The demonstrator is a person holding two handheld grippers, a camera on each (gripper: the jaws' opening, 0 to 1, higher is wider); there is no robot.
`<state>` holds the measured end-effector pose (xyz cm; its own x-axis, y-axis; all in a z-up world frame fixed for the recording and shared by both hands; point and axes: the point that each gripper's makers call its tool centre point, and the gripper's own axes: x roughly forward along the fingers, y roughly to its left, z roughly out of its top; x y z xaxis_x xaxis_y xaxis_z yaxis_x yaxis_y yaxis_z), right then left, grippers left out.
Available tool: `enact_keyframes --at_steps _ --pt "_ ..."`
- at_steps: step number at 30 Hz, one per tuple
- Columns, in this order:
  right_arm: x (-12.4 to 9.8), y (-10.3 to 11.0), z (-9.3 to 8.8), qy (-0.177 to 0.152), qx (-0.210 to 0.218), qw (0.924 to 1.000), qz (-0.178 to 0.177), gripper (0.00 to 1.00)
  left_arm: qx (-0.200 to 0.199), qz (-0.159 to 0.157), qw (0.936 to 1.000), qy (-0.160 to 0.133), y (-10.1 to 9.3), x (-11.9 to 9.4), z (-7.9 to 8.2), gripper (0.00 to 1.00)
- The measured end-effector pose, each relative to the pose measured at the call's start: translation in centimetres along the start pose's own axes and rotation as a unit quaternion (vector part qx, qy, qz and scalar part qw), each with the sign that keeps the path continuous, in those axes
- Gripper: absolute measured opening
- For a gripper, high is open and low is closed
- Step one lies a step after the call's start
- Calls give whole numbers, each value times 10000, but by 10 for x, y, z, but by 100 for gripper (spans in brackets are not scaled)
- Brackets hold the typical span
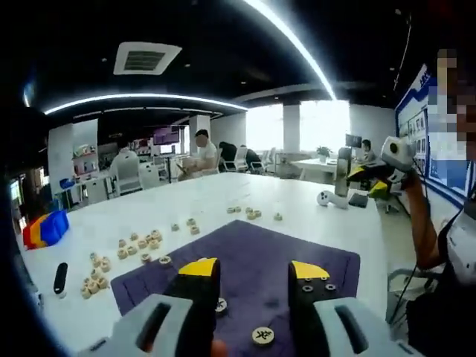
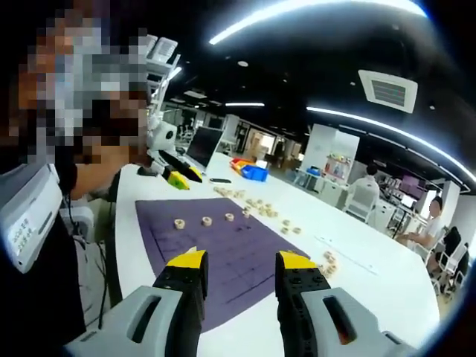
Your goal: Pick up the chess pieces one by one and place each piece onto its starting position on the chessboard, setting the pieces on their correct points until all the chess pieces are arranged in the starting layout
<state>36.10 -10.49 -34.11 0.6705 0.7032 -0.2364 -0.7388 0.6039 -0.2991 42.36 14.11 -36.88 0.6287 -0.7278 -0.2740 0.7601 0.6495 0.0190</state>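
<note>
A purple chessboard mat (image 1: 260, 253) lies on the white table, below my left gripper (image 1: 253, 274), which hangs open with nothing between its yellow-tipped jaws. Round wooden chess pieces lie on the mat, one (image 1: 262, 336) between the jaws and another (image 1: 165, 259) near the mat's left edge. Loose pieces (image 1: 141, 242) are scattered on the table to the left. In the right gripper view, my right gripper (image 2: 242, 262) is open and empty over the mat (image 2: 223, 249), which carries three pieces (image 2: 207, 221) in a row. More loose pieces (image 2: 256, 202) lie past it.
A person's arm holds the right gripper (image 1: 390, 165) up at the right of the left gripper view. A black remote (image 1: 60, 277) and coloured bins (image 1: 44, 229) sit at the table's left end. A blue bin (image 2: 254, 172) stands beyond the mat. People sit at distant desks.
</note>
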Motion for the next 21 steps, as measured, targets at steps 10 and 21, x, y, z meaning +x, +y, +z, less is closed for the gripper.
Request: enact_keyframes --at_steps 10,21 --pt "1 -5 2 -74 64 9999 -67 37 -8 54 9988 -489 -11 -21 3 40" --pt "2 -10 5 -62 46 10000 -55 37 -130 50 9979 -640 -8 -30 8 40"
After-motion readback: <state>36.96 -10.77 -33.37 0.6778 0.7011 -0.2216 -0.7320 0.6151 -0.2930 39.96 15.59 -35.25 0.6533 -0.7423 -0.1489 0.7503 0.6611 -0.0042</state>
